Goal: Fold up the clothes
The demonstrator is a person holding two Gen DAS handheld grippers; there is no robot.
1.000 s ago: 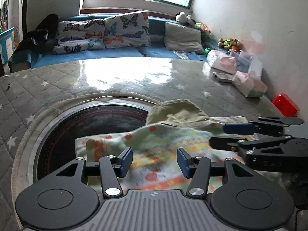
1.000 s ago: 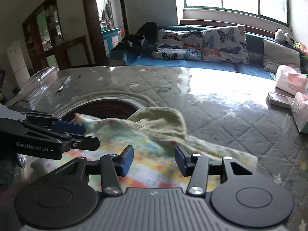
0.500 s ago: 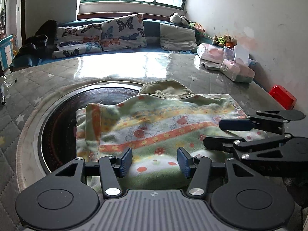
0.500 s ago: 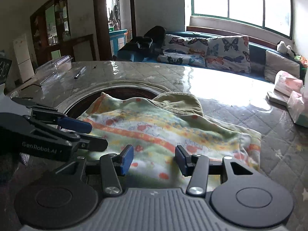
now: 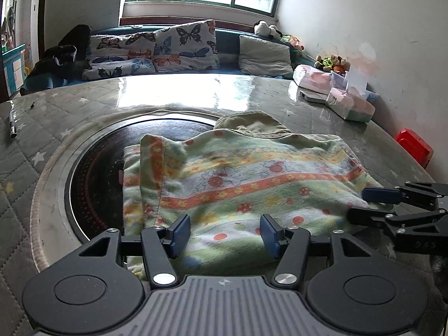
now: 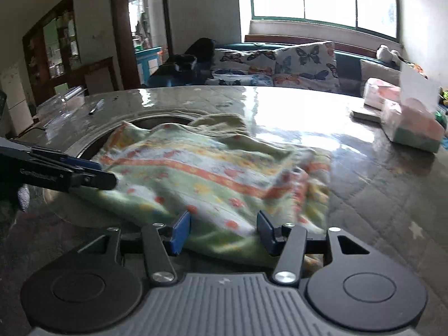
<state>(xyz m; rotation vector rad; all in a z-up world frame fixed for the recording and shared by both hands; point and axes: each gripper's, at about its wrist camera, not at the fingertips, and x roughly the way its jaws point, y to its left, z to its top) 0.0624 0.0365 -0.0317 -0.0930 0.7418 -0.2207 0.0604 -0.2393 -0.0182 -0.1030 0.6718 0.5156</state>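
Observation:
A folded green fleece garment (image 5: 238,184) with orange, yellow and blue flowered stripes lies on the table, partly over a dark round inset (image 5: 92,168). An olive hood or collar (image 5: 252,124) sticks out at its far edge. My left gripper (image 5: 224,236) is open and empty just above the garment's near edge. My right gripper (image 6: 222,232) is open and empty over the same near edge, further right; it shows from the side in the left wrist view (image 5: 372,204). The garment also shows in the right wrist view (image 6: 212,173).
The table has a grey quilted star-pattern cover (image 5: 42,117) under glossy film. Tissue packs and boxes (image 5: 350,106) stand at the far right, a red box (image 5: 414,145) by the wall, a pen (image 5: 12,124) at the far left. A sofa with butterfly cushions (image 5: 156,50) lies behind.
Both grippers have pulled back and up from the garment. More of the striped cloth shows now, lying flat in its fold. Both stayed open.

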